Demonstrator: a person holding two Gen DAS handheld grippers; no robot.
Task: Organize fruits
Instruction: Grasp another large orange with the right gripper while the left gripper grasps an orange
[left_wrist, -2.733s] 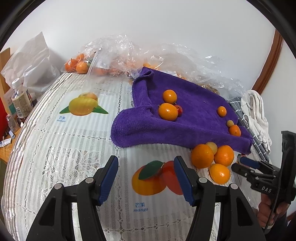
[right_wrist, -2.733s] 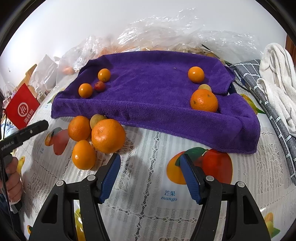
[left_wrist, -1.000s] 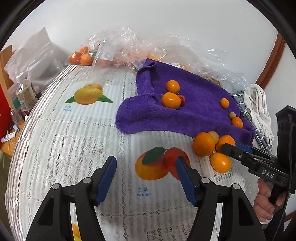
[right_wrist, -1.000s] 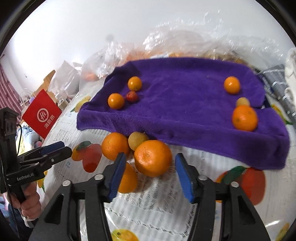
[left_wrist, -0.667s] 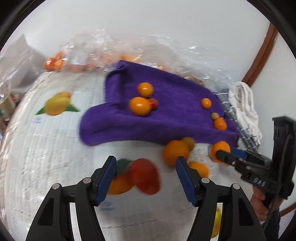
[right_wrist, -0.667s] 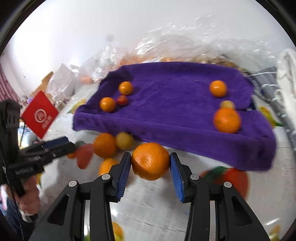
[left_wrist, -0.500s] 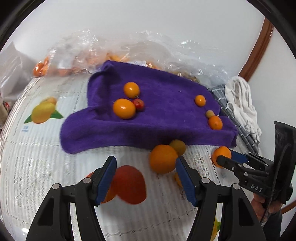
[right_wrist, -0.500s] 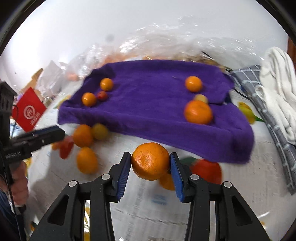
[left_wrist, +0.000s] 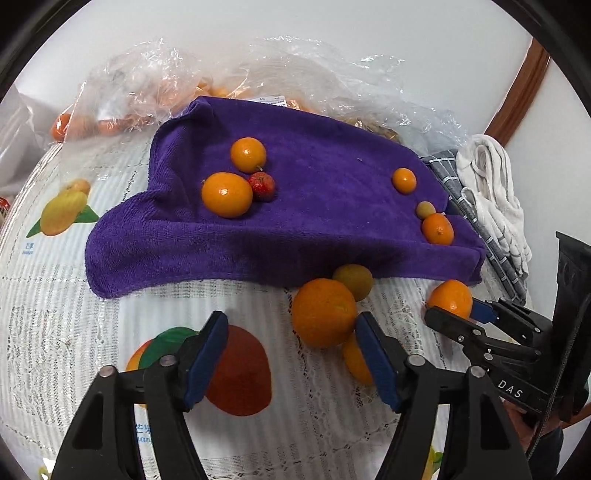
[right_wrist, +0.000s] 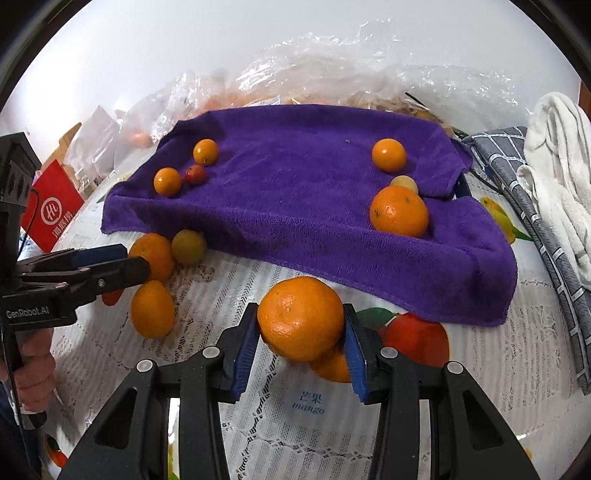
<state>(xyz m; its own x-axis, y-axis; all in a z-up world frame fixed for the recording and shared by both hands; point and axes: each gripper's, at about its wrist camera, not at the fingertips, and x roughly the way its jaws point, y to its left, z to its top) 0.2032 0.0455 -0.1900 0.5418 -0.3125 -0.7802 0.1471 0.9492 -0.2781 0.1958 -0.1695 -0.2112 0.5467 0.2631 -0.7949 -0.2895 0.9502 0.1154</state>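
Gripping one large round orange mandarin (right_wrist: 301, 318) in my right gripper (right_wrist: 300, 345), jaws clamped on both its sides, the fruit apparently lifted clear of the white lace-pattern worktop (right_wrist: 480, 387) just short of the front hem of the purple terry towel (right_wrist: 314, 206). My left gripper (left_wrist: 291, 363) is empty, jaws spread wide, hovering over the printed mango picture with nothing between the pads. Progress, as I read it: partway. The towel looks like the sorting area and already carries two clusters. Far-left cluster: two small orange mandarins (right_wrist: 168, 181) plus a small red fruit (right_wrist: 195, 174), with one mandarin touching the red one. Right cluster: a big orange mandarin (right_wrist: 399, 211), a small pale yellow fruit (right_wrist: 404, 182) tucked just behind it, and another small orange one (right_wrist: 388, 155) farther back. Still off the towel on the worktop: an orange mandarin (left_wrist: 323, 312) near my left jaws, a yellow-green round fruit (left_wrist: 352, 281) touching it at the towel hem, and a third orange one (left_wrist: 356, 360) partly hidden behind the left gripper's right pad. So six placed, one in hand, three left, by my count. Crinkled clear plastic bags (left_wrist: 155, 88) behind the towel hold more orange fruit; I can't tell whether those belong to the job. My guess is the held mandarin goes with the big one on the right.
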